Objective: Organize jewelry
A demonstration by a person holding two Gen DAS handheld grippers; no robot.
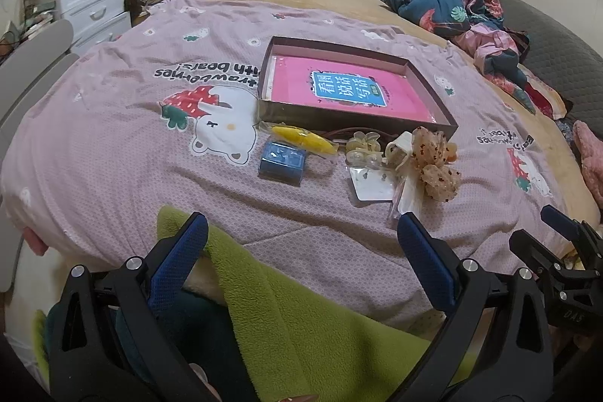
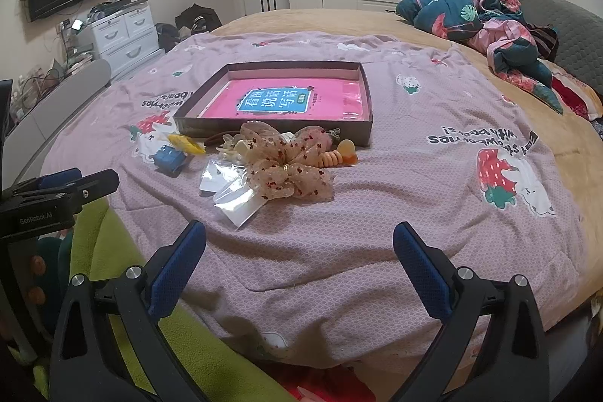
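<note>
A shallow dark box (image 1: 433, 89) (image 2: 367, 100) with a pink book inside lies on the pink bedspread. In front of it lies a heap of accessories: a blue box (image 1: 280, 159) (image 2: 169, 157), a yellow clip (image 1: 301, 136) (image 2: 184, 142), pale hair claws (image 1: 361, 144), a beige floral bow (image 1: 433, 157) (image 2: 290, 164), clear earring packets (image 1: 371, 185) (image 2: 233, 194) and an orange ring piece (image 2: 341, 153). My left gripper (image 1: 301, 236) is open and empty, short of the heap. My right gripper (image 2: 299, 243) is open and empty, near the packets.
A green fleece (image 1: 301, 326) (image 2: 113, 251) lies at the near bed edge. Crumpled floral bedding (image 1: 452, 2) (image 2: 482, 17) is at the far right. White drawers (image 1: 94, 2) (image 2: 124, 32) and wardrobes stand beyond the bed.
</note>
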